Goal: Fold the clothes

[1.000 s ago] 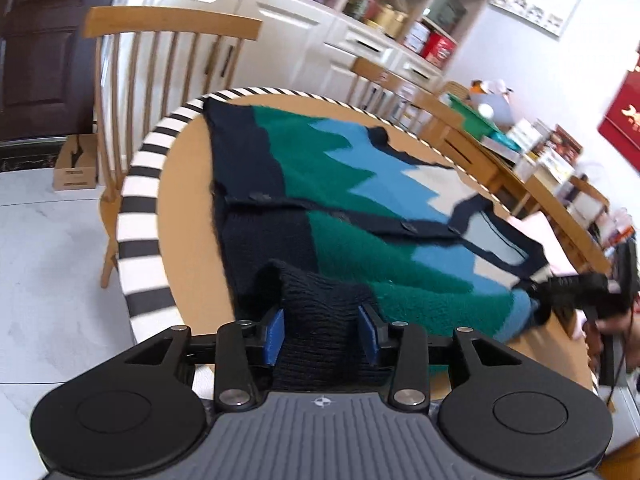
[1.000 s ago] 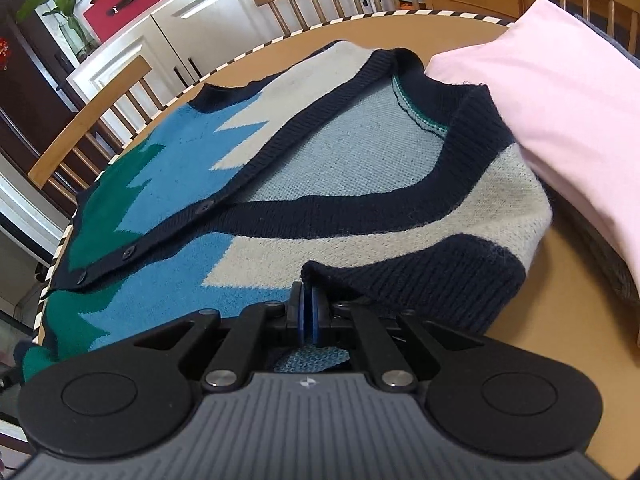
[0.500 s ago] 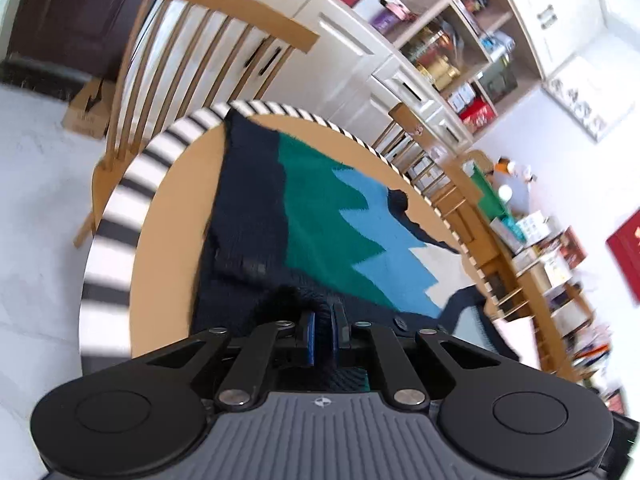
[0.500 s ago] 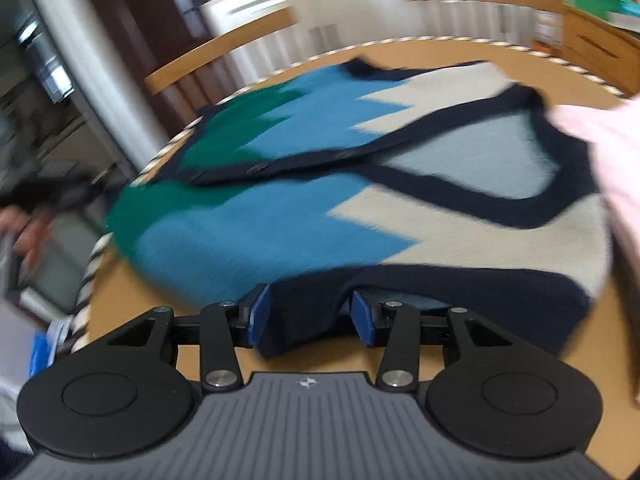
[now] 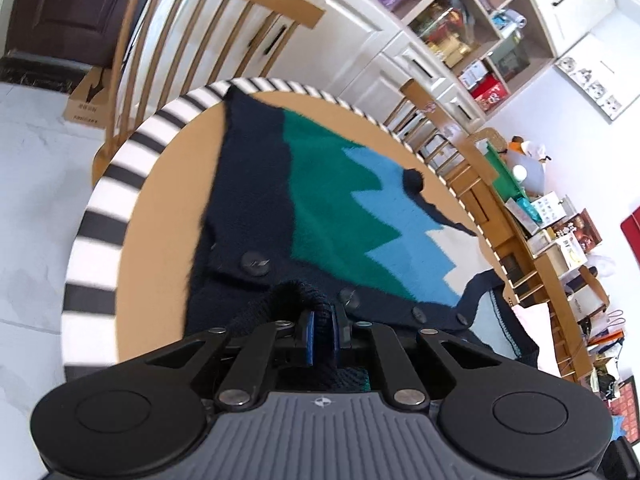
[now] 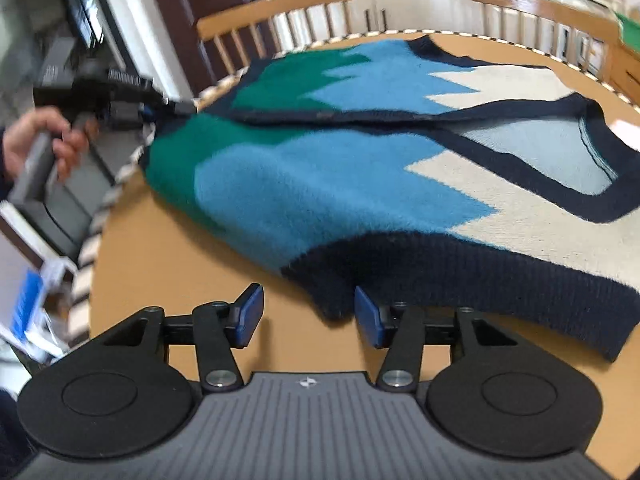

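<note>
L tongs (image 5: 321,330) clamped, R tongs (image 6: 309,312) just opening.

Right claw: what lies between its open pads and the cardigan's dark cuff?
Only bare table, in the right wrist view; the right claw stands open, the cardigan cuff just ahead.

A home dining room is shown. Ahead of the left fingers a round wooden table (image 5: 160,216) with a striped rim is set, and spindle-backed wooden chairs (image 5: 192,28) are drawn up beyond it. Behind them white cabinets (image 5: 352,36) are ranged, and open shelves (image 5: 480,24) crowded with jars, boxes and tins are seen up and to the right. A wooden sideboard (image 5: 532,240) cluttered with household items is seen at far right, and a cardboard box (image 5: 86,100) on the pale tiled floor at far left.
</note>
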`<state>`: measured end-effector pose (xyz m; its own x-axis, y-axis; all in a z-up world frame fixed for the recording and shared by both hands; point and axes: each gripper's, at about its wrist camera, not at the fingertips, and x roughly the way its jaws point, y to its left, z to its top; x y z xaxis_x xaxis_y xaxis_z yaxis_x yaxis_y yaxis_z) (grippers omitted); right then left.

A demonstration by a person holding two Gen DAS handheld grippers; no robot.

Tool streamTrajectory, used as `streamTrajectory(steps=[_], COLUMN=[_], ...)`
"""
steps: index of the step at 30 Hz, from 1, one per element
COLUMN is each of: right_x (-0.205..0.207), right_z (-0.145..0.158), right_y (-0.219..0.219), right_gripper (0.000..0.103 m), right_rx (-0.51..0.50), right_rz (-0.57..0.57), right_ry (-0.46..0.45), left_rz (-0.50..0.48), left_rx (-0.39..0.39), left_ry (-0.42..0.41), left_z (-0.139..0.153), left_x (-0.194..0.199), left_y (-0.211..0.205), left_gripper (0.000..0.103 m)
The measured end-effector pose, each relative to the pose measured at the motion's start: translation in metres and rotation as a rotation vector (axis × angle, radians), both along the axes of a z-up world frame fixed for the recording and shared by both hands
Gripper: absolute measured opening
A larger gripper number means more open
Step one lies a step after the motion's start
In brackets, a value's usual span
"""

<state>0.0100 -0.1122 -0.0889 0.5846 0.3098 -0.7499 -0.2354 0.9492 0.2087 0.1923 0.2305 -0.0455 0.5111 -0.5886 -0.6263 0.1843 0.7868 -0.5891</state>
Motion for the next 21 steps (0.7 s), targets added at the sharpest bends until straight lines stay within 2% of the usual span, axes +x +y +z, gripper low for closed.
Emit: streamTrajectory(steps=[1,2,3,4,5,7,11,12,14,18,21], right_x=[0.0,0.001,0.003,0.006,0.007,0.005,-0.01,-0.015,-0.02,-0.033,-0.038], right_z=[0.0,0.001,0.002,0.002,0.004,0.016,0.045,0.052,0.049,0.023,0.022], right_y=[0.002,0.003,0.004,0.003,-0.001,-0.013,-0.027,-0.03,-0.033,-0.028,-0.031], right_gripper=[0.052,0.042,0.018,0.013,0.013,0.013,0.009,0.0,0.0,0.001,0.012], right_rx=[-0.015,-0.029,-0.044,-0.044,-0.011,0.095,0.183,0.192,0.172,0.099,0.109], right_rz=[-0.002,-0.005,-0.021,-0.044,-0.066,-0.112,-0.088,-0.073,-0.055,-0.029,-0.082], right_ry=[-0.008,-0.016,-0.019,-0.012,-0.007,-0.016,-0.018,-0.013,0.031,0.134,0.131], left_rz=[0.002,0.0,-0.002,-0.007,-0.009,-0.022,-0.053,-0.051,-0.026,0.062,0.094], left_rx=[-0.011,-0.025,-0.041,-0.058,-0.078,-0.111,-0.116,-0.107,-0.073,-0.011,0.026], left_ry=[0.008,0.015,0.022,0.03,0.037,0.049,0.052,0.047,0.052,0.05,0.049], left_z=[-0.002,-0.003,-0.004,-0.005,-0.005,-0.004,0.001,0.002,0.003,-0.002,0.0], left_x=[-0.003,-0.007,-0.012,-0.018,-0.025,-0.039,-0.072,-0.08,-0.091,-0.102,-0.103], left_y=[0.003,0.006,0.009,0.013,0.016,0.021,0.025,0.027,0.03,0.045,0.053], left_gripper=[0.01,0.016,0.021,0.032,0.041,0.047,0.047,0.047,0.047,0.045,0.045])
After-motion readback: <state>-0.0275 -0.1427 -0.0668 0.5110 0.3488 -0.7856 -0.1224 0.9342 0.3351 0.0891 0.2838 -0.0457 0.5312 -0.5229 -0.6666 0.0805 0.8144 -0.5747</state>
